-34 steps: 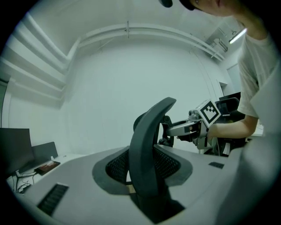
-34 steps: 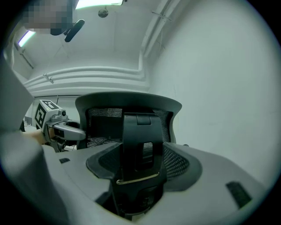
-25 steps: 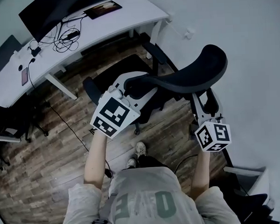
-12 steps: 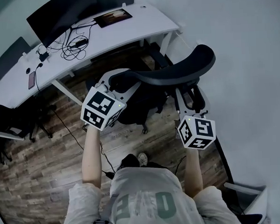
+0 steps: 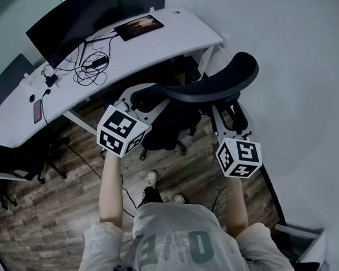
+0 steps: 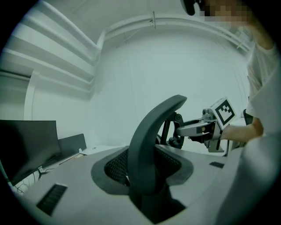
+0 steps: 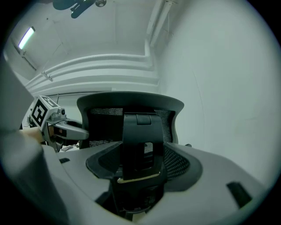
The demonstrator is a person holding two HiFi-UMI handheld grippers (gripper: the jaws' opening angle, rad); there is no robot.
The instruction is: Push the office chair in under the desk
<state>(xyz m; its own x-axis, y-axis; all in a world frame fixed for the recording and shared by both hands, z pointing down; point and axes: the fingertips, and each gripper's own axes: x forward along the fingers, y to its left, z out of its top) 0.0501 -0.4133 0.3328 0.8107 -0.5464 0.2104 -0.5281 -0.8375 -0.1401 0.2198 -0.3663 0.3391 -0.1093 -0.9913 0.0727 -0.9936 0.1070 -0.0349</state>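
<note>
At the right end of the white desk (image 5: 170,36), seen from above:

- Office chair (image 5: 168,126): black mesh back in a pale frame. It is drawn up against the desk's near edge and faces it. The back stands out over the floor; how far the seat reaches beneath the top cannot be made out.
- Headrest (image 5: 212,85): a black curved bar, the chair's highest part, lying nearest the wall (image 5: 302,68).
- Left gripper (image 6: 145,167): set at the upper left corner of the chair's back frame. Its own view shows the jaws drawn in on a dark part of the chair, which fills the gap between the ribbed pads. The headrest rises edge-on beyond them.
- Right gripper (image 7: 144,162): set behind the chair at the pale upright of the back support. The jaws are pinched on the black spine below the headrest bracket. The other gripper shows at the left of its view.
- Marker cubes: one on each gripper, left cube (image 5: 121,137) and right cube (image 5: 238,157), both behind the chair back.
- Person: bare forearms reach to both grippers, and the shoes (image 5: 151,178) stand on the floor just behind the chair.
- Desk top: a dark monitor (image 5: 67,24) at the far edge, with a tangle of cables (image 5: 89,65) beside it.
- Floor (image 5: 65,205): wood planks.
- Second dark chair (image 5: 18,160): at the desk's left end, well apart from the office chair.
</note>
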